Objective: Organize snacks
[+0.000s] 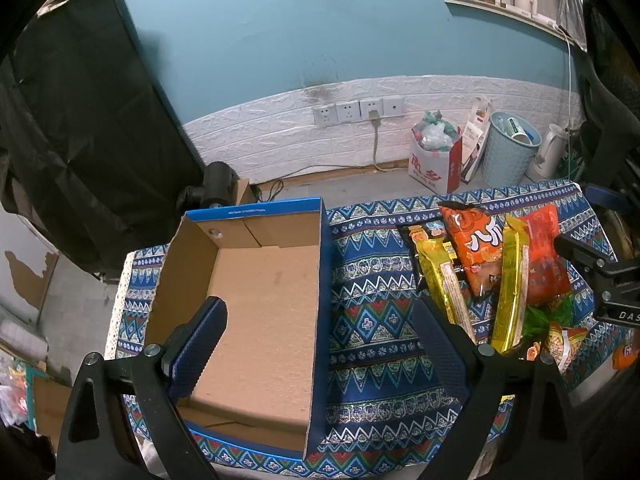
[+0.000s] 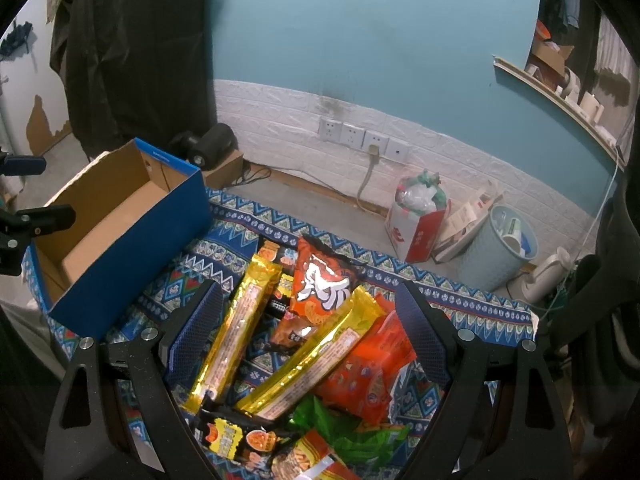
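Observation:
An empty cardboard box (image 1: 264,300) with blue outer walls stands on the patterned cloth; it also shows at the left in the right wrist view (image 2: 132,236). A pile of snack packets lies to its right: two long gold packets (image 2: 236,328) (image 2: 316,360), an orange packet (image 2: 320,288), a red-orange packet (image 2: 368,372), black and green ones at the near side. The pile shows in the left wrist view (image 1: 492,276). My left gripper (image 1: 320,336) is open over the box's right wall. My right gripper (image 2: 312,316) is open above the pile, holding nothing.
The table carries a blue patterned cloth (image 1: 368,320). Behind it on the floor stand a red and white bag (image 1: 434,152), a pale blue bin (image 1: 508,152) and a white kettle (image 1: 548,152). A black cover (image 1: 80,128) hangs at the left. Wall sockets (image 1: 356,110) sit at the back.

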Action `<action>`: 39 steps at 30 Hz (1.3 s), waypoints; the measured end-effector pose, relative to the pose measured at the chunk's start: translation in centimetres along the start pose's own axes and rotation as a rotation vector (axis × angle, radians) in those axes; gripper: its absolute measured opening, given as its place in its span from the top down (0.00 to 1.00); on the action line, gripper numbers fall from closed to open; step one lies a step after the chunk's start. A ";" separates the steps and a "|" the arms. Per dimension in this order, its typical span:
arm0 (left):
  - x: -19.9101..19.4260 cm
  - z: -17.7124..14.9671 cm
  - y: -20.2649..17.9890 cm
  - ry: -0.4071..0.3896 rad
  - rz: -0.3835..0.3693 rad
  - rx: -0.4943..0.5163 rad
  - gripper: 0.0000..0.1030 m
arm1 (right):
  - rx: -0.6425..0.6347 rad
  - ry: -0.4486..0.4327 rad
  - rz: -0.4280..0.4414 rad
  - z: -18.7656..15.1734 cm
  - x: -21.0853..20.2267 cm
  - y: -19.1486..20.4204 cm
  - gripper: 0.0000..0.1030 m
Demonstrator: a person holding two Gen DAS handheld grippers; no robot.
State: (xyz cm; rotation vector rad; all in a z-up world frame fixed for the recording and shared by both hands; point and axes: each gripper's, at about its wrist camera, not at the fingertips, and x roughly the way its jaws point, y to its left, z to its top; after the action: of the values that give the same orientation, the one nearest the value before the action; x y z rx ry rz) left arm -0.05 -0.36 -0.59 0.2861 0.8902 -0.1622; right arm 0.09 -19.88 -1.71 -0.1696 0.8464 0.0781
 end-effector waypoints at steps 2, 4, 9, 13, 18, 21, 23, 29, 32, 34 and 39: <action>0.0 0.0 0.0 0.000 0.000 0.000 0.08 | 0.000 0.000 0.001 -0.1 0.0 0.0 0.16; 0.0 0.0 0.0 0.000 0.000 0.002 0.08 | -0.002 0.000 0.000 -0.3 0.0 0.0 0.16; 0.0 -0.1 0.0 0.002 -0.001 0.002 0.08 | -0.002 0.001 0.002 -0.2 0.0 0.0 0.16; 0.0 -0.1 0.0 0.003 -0.003 0.001 0.08 | -0.002 0.003 0.001 -0.1 0.1 0.0 0.16; 0.1 -0.2 -0.1 0.005 -0.003 0.000 0.08 | -0.002 0.004 0.001 -0.1 0.1 0.0 0.16; 0.1 -0.3 -0.1 0.006 -0.003 0.001 0.08 | -0.002 0.005 0.001 -0.3 0.1 0.0 0.16; 0.1 -0.3 -0.1 0.006 -0.003 0.001 0.08 | -0.003 0.004 0.000 -0.2 0.1 0.0 0.16; 0.1 -0.3 -0.1 0.007 -0.004 0.000 0.08 | -0.003 0.005 0.001 -0.2 0.1 0.0 0.16; 0.1 -0.5 -0.4 0.011 -0.007 0.002 0.08 | -0.004 0.006 0.001 -0.2 0.1 0.1 0.16; 0.2 -0.4 -0.5 0.013 -0.010 0.003 0.08 | -0.004 0.006 -0.001 -0.2 0.1 0.1 0.16; 0.2 -0.5 -0.5 0.015 -0.011 0.001 0.08 | -0.002 0.007 -0.001 -0.2 0.1 0.0 0.16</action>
State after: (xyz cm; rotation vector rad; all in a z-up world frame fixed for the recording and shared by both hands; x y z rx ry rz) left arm -0.42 -0.68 -1.08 0.2842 0.9062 -0.1709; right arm 0.00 -19.88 -1.90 -0.1726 0.8533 0.0775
